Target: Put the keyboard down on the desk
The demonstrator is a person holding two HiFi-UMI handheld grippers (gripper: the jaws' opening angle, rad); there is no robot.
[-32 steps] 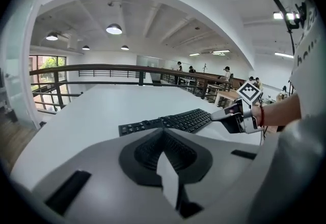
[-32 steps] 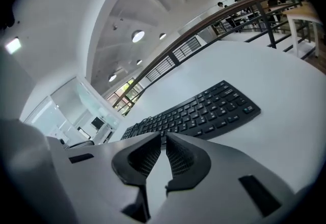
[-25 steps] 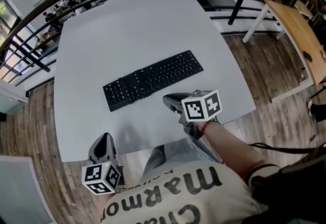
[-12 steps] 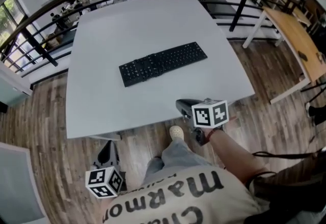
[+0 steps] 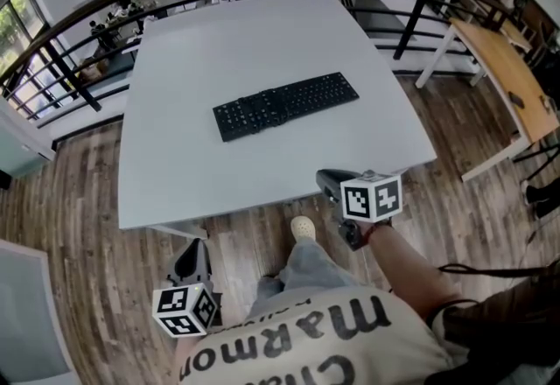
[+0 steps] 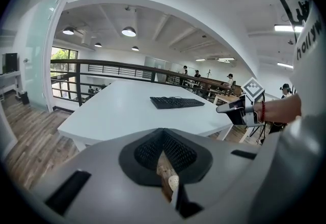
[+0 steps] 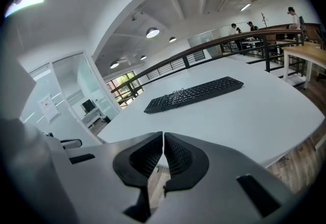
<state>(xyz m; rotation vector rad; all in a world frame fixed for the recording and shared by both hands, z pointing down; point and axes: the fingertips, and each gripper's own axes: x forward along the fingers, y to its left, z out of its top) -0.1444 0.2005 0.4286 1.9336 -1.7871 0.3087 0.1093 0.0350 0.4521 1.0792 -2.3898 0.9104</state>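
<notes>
Keyboard point(image 5: 286, 105): being supported flat by white desk point(image 5: 201, 164), approx. mid-top. L gripper point(image 5: 194, 250) & R gripper point(image 5: 325, 180): jaws being held together, empty, well apart from keyboard, off desk's near edge.

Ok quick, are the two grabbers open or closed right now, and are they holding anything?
Left gripper: closed, holding nothing.
Right gripper: closed, holding nothing.
</notes>
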